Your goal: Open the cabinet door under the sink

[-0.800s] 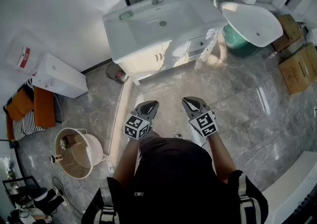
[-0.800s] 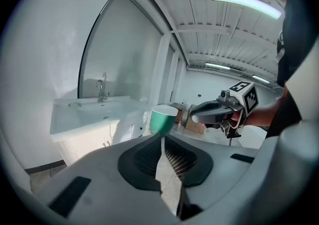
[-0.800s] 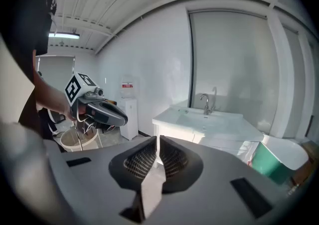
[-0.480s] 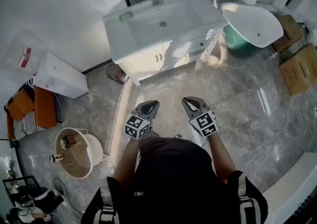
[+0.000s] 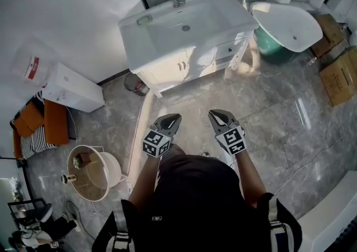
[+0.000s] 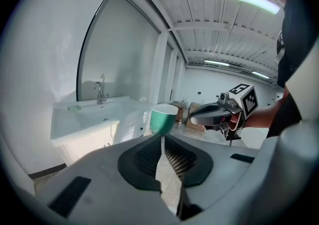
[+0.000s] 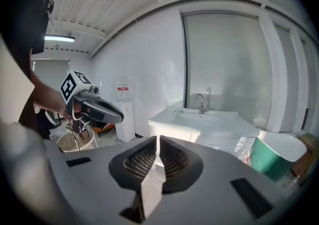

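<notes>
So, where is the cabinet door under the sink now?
In the head view the cabinet door is at top centre, under the white sink, between the small bin and the drawer.

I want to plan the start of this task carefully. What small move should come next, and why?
Probably a step forward toward the cabinet door. It looks shut, and both the left gripper and the right gripper hang well short of it, with jaws together and holding nothing, so neither can reach the handles from here.
</notes>
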A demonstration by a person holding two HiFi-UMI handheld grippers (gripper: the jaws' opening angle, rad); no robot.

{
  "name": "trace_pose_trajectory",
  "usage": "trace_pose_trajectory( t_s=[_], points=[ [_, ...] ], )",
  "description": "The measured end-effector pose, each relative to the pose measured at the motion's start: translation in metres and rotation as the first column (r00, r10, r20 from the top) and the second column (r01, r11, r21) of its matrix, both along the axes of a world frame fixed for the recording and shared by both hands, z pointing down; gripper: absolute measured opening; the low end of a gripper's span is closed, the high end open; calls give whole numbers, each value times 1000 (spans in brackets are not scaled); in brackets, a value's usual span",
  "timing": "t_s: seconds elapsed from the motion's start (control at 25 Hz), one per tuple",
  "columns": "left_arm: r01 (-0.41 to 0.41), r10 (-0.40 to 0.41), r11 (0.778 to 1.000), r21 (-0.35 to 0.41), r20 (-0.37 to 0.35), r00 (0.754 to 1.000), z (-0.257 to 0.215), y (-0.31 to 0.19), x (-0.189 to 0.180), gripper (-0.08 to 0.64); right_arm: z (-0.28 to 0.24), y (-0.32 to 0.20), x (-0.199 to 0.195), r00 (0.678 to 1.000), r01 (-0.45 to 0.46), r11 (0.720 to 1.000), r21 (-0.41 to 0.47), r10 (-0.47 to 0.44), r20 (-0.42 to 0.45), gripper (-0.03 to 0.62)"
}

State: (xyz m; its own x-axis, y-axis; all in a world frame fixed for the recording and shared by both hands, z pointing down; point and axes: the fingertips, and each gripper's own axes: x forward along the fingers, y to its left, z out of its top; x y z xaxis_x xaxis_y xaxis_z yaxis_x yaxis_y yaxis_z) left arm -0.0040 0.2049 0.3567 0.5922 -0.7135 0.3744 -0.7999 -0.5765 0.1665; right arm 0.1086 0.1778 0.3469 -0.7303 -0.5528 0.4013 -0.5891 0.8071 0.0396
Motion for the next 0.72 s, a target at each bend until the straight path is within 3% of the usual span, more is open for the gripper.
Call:
trace_pose_trajectory(
  t_s=[0.28, 0.72],
  points=[
    [-26, 26, 1000, -16, -13, 1000, 6, -19, -25, 29, 9, -17, -14, 998, -54, 998, -23, 53, -13, 72],
    [-215, 212, 975, -54, -51, 976, 28, -88, -94, 29, 29, -63, -94, 974, -186, 982, -28, 180, -138, 72]
  ],
)
